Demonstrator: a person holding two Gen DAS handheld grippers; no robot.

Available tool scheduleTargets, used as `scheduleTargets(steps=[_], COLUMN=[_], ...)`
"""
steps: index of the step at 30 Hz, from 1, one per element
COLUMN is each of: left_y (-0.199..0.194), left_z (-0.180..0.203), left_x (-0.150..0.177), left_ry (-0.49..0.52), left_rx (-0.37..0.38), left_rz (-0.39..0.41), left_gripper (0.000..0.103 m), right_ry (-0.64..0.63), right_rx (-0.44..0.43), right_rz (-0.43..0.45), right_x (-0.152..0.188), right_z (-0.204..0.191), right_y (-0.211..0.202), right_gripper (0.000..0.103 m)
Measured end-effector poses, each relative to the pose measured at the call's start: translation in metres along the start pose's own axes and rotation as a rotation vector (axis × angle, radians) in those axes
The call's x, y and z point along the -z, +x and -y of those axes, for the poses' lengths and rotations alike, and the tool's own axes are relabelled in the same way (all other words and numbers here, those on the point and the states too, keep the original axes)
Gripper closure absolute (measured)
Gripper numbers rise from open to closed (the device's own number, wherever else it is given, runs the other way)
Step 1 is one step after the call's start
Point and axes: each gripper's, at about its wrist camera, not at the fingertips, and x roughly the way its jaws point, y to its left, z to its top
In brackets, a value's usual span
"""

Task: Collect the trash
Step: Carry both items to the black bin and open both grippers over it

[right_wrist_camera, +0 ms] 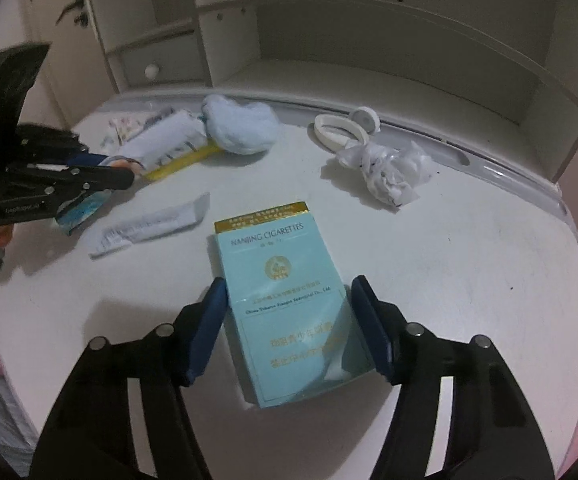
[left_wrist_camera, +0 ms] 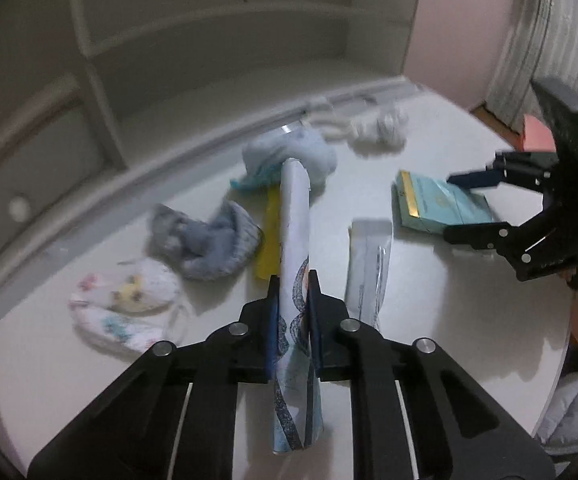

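Left wrist view: left gripper (left_wrist_camera: pixel 293 312) pinches rolled paper wrapper (left_wrist_camera: pixel 295 240), light and crushable, over the white table (left_wrist_camera: pixel 449 320); right gripper (right_wrist_camera: pixel 289 328) half-spread around cigarette pack (right_wrist_camera: pixel 285 300), seemingly not yet squeezing, stiff-ish cardboard, grab its long sides.

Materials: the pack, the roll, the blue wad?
Pack: glossy printed card, probably film-wrapped; light glares off its lower face. Roll: thin printed paper or plastic wrapper, creased where the left gripper pinches it. Blue wad: soft matte fabric or tissue, unclear.
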Motion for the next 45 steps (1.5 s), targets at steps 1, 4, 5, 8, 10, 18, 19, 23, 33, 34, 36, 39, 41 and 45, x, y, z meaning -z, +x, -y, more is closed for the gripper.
scheduleTargets(steps=[1, 4, 5, 8, 10, 18, 19, 23, 33, 34, 36, 39, 41, 45], left_y=[-0.01, -0.035, -0.039, -0.047, -0.037, -0.058, -0.061, -0.06, 0.002, 0.022, 0.069, 0.159, 0.204, 0.254], left_z=[0.0, 0.007, 0.009, 0.01, 0.008, 0.048, 0.063, 0.141, 0.417, 0.437, 0.468, 0.489, 0.493, 0.5], left_x=[0.0, -0.004, -0.005, -0.005, 0.001, 0.001, -0.004, -0.029, -0.024, -0.013, 0.015, 0.056, 0.074, 0.085], left_ry=[-0.004, 0.005, 0.008, -0.002, -0.043, -0.047, -0.022, 0.094, 0.444, 0.461, 0.479, 0.403, 0.353, 0.302], left_rx=[0.003, -0.014, -0.017, -0.029, -0.017, 0.027, 0.049, 0.194, 0.792, 0.822, 0.811, 0.759, 0.698, 0.598], left_rz=[0.018, 0.069, 0.076, 0.084, 0.068, 0.123, 0.137, 0.183, -0.003, -0.068, -0.194, -0.404, -0.466, -0.509], left_gripper=[0.091, 0.091, 0.091, 0.091, 0.091, 0.091, 0.091, 0.091, 0.091, 0.091, 0.091, 0.093, 0.093, 0.093], right_ry=[0.008, 0.031, 0.04, 0.054, 0.068, 0.134, 0.146, 0.25, 0.84, 0.88, 0.982, 1.153, 1.237, 1.386], right_rx=[-0.003, -0.007, -0.016, -0.036, -0.038, -0.064, -0.058, -0.024, 0.119, 0.123, 0.114, 0.074, 0.048, -0.031], right_rz=[0.009, 0.051, 0.067, 0.088, 0.053, 0.091, 0.119, 0.238, 0.309, 0.286, 0.211, 0.037, -0.03, -0.087], right_x=[0.0, -0.005, -0.007, -0.005, 0.004, 0.029, 0.033, 0.071, 0.32, 0.339, 0.387, 0.465, 0.498, 0.542], right_z=[0.003, 0.008, 0.009, 0.011, 0.013, 0.034, 0.041, 0.086, 0.224, 0.229, 0.244, 0.266, 0.275, 0.287], right_y=[-0.005, -0.023, -0.029, -0.036, -0.025, -0.049, -0.065, -0.144, -0.279, -0.274, -0.247, -0.171, -0.135, -0.085], right_gripper=[0.041, 0.043, 0.043, 0.043, 0.043, 0.044, 0.044, 0.044, 0.043, 0.043, 0.043, 0.044, 0.044, 0.044])
